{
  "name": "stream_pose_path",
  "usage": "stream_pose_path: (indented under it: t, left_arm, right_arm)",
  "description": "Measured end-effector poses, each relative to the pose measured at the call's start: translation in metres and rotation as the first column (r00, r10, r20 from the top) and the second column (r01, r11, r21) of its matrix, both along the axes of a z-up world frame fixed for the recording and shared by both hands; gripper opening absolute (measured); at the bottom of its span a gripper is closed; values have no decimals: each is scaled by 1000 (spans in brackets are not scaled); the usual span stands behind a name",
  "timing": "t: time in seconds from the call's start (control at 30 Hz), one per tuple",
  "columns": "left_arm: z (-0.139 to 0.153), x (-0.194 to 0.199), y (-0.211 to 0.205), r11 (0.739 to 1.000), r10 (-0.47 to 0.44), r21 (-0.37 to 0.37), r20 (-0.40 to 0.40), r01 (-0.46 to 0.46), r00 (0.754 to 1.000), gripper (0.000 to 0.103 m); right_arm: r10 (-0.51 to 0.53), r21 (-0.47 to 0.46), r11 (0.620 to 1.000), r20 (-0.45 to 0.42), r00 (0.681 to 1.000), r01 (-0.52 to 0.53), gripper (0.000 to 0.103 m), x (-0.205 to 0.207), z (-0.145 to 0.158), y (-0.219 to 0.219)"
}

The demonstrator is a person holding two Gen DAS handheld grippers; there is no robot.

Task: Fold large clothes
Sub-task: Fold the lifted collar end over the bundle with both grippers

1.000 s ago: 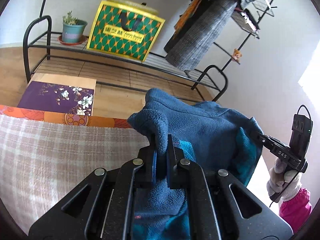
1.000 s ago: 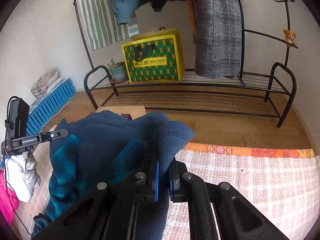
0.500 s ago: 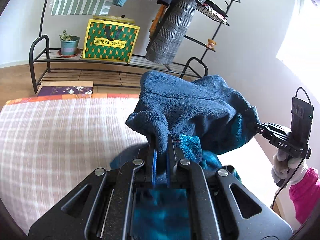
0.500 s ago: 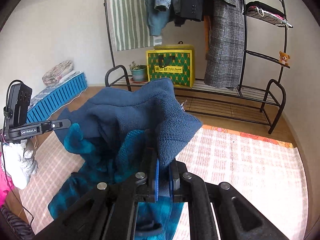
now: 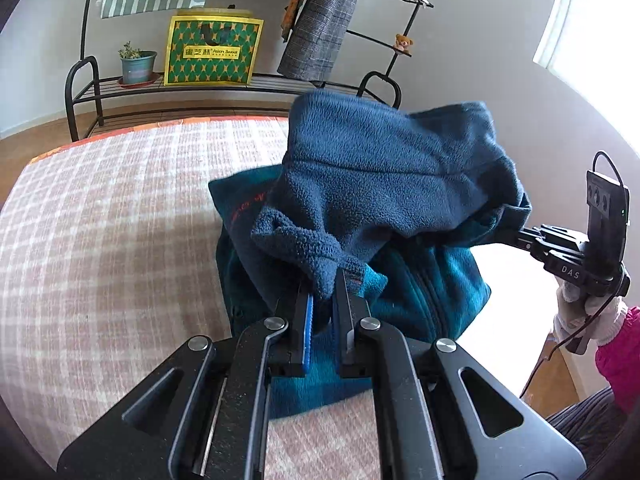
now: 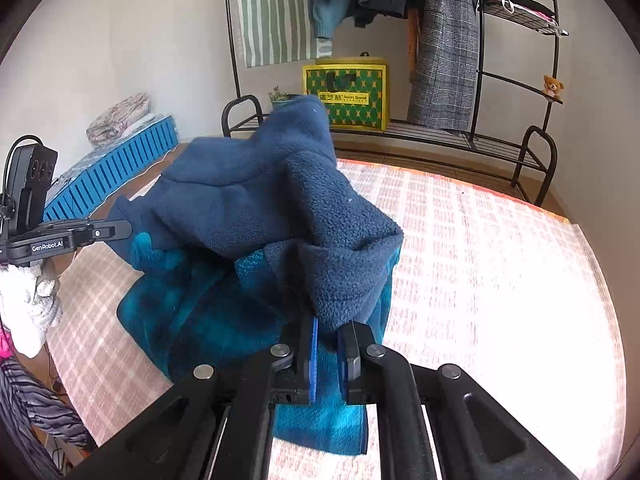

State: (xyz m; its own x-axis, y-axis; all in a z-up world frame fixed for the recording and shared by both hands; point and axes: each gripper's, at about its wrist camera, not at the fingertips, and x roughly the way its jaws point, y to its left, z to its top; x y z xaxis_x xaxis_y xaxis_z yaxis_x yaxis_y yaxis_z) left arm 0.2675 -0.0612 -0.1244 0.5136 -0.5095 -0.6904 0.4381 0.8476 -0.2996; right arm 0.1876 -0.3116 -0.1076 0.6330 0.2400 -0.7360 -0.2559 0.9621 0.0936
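Note:
A dark blue fleece jacket [image 5: 384,184] with a teal lining hangs between my two grippers over a pink checked cloth [image 5: 120,240]. My left gripper [image 5: 323,300] is shut on one bunched edge of the fleece. My right gripper [image 6: 326,330] is shut on another edge of the same jacket [image 6: 256,200]. The jacket's lower teal part [image 6: 224,320] rests on the cloth. The right gripper shows at the right of the left wrist view [image 5: 516,236], and the left gripper at the left of the right wrist view [image 6: 120,232], both buried in fleece.
A black metal clothes rack [image 6: 520,148] stands behind the cloth with a green and yellow bag [image 6: 346,98], a potted plant [image 5: 136,66] and a hanging plaid coat [image 6: 444,48]. A blue slatted crate [image 6: 112,168] lies at the left. The person's pink sleeve [image 5: 618,348] is at the right.
Both grippers have carried the jacket back over the checked cloth and lowered it. Its teal lower part now lies on the cloth. The rack looks farther away.

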Motion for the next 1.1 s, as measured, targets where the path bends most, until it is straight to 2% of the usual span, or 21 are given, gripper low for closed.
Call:
stream_pose_path:
  t: [0.1, 0.2, 0.27, 0.3, 0.37, 0.4, 0.43, 0.47, 0.53, 0.6, 0.67, 0.77, 0.9, 0.97, 1.0, 1.03, 1.1]
  left_arm:
    - [-7, -25, 4, 999, -11, 36, -9, 11, 1000, 5]
    - [-7, -51, 16, 999, -35, 15, -28, 35, 999, 5]
    - [-1, -69, 27, 999, -39, -1, -12, 39, 999, 5]
    - [3, -75, 34, 999, -35, -18, -6, 35, 999, 8]
    - [11, -74, 51, 997, 2, -75, -13, -3, 1000, 21]
    - [14, -70, 61, 993, 27, -116, -33, -31, 999, 36]
    - [15, -62, 71, 983, 55, -169, -62, -65, 997, 49]
    - [16, -54, 79, 972, 84, -214, -95, -102, 992, 53]
    - [10, -30, 96, 925, 152, -316, -198, -210, 968, 55]
    - [-1, -8, 105, 878, 171, -390, -287, -278, 943, 55]
    - [-15, 9, 105, 843, 179, -423, -360, -332, 915, 55]
    - [-39, 32, 94, 808, 132, -460, -468, -369, 873, 55]
    - [-57, 53, 68, 817, 112, -440, -515, -374, 850, 53]
    - [-64, 57, 58, 823, 86, -446, -516, -353, 852, 20]
    - [-64, 60, 51, 841, 84, -425, -510, -335, 856, 4]
    - [-62, 61, 49, 854, 94, -406, -492, -324, 865, 4]
    - [-51, 58, 45, 871, 102, -389, -452, -299, 886, 4]
  right_arm:
    - [3, 17, 1000, -21, 1000, -3, 17, -27, -5, -2]
    - [28, 20, 999, -46, 999, -27, 21, -53, -7, -7]
    - [28, 24, 999, -44, 999, -27, 21, -66, -4, -12]
    - [25, 49, 999, -45, 999, -23, 22, -71, -3, -16]
    - [5, 110, 994, -32, 999, -1, 24, -76, 4, -25]
    - [-18, 139, 990, -28, 999, 21, 29, -77, 6, -30]
    - [-46, 178, 983, -32, 998, 52, 35, -75, 9, -36]
    - [-74, 235, 969, -45, 996, 83, 39, -71, 11, -42]
    - [-117, 361, 922, -77, 990, 137, 53, -60, 12, -51]
    - [-151, 442, 877, -122, 981, 190, 60, -47, 6, -54]
    - [-157, 501, 831, -201, 967, 240, 64, -33, -9, -52]
    - [-143, 557, 774, -312, 939, 302, 64, -17, -37, -46]
    - [-116, 550, 782, -334, 935, 294, 63, -6, -54, -31]
    - [-97, 543, 793, -335, 937, 276, 58, 1, -58, -24]
    - [-74, 542, 799, -340, 938, 259, 37, 5, -61, -20]
    - [-56, 535, 808, -345, 937, 245, 21, 8, -63, -16]
    - [-50, 516, 827, -328, 943, 223, 9, 8, -57, -14]
